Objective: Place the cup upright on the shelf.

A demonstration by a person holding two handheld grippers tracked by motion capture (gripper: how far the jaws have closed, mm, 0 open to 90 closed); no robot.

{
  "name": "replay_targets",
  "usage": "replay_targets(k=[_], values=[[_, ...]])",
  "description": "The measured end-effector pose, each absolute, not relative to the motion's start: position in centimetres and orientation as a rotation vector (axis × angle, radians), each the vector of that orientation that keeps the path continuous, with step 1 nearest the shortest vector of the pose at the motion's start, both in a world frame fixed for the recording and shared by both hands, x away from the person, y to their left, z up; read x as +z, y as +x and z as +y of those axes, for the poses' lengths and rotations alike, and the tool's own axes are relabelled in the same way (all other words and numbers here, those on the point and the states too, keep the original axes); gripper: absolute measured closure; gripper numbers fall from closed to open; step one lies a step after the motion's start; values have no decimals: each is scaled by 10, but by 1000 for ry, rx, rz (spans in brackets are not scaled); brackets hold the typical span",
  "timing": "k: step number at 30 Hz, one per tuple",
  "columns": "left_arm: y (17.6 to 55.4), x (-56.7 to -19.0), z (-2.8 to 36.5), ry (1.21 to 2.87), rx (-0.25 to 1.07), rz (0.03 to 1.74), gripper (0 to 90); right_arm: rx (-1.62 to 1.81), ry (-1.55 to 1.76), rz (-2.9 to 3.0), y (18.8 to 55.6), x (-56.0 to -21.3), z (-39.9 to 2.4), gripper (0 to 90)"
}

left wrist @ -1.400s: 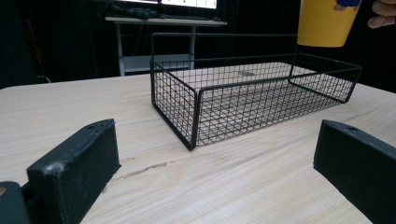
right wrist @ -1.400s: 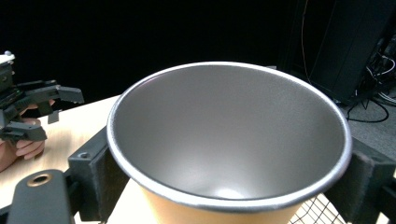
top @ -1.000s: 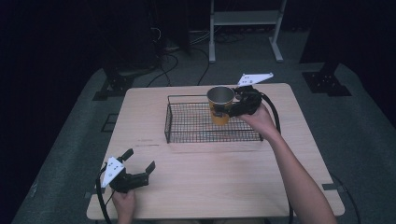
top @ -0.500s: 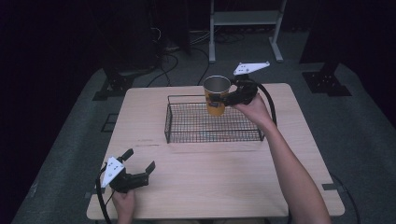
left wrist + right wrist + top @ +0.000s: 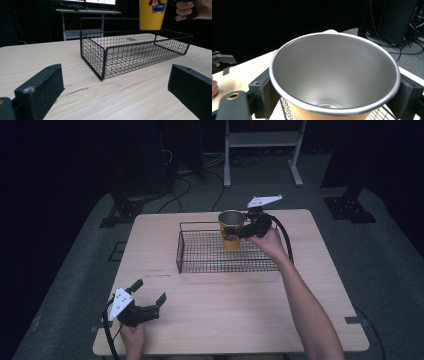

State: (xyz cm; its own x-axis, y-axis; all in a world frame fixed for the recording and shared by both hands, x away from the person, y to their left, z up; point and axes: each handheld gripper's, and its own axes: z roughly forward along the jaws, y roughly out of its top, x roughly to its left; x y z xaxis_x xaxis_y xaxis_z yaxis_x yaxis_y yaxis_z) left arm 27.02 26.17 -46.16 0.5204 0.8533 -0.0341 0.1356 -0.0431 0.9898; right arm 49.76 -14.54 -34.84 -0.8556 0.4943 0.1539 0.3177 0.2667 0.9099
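A yellow cup (image 5: pixel 231 229) with a silver inside hangs upright above the far part of the black wire basket (image 5: pixel 200 265). My right gripper (image 5: pixel 243 231) is shut on the cup, its jaws pressing both sides of the rim (image 5: pixel 334 75). In the left gripper view the cup (image 5: pixel 152 13) floats clear above the basket (image 5: pixel 130 53), and a hand (image 5: pixel 192 10) holds the gripper beside it. My left gripper (image 5: pixel 149 296) rests open near the table's front left edge, nothing between its jaws. It points toward the basket.
The basket sits on a light wooden table (image 5: pixel 240 315). A white metal rack (image 5: pixel 262 140) stands on the floor behind the table, with cables (image 5: pixel 175 167) and dark stands around.
My right gripper has lifted the cup higher above the basket and shifted it slightly away from me. The left gripper has stayed put.
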Motion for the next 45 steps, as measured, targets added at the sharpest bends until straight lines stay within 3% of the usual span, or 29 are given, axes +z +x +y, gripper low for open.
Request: replay_targets(k=[23,45], values=[[270,-462,261,1522,722,886,0,1458,756,2490,522,-393,-129,121],[270,-462,262,1519,720,885,0,1343,766,2533,528,-410,-130,114]])
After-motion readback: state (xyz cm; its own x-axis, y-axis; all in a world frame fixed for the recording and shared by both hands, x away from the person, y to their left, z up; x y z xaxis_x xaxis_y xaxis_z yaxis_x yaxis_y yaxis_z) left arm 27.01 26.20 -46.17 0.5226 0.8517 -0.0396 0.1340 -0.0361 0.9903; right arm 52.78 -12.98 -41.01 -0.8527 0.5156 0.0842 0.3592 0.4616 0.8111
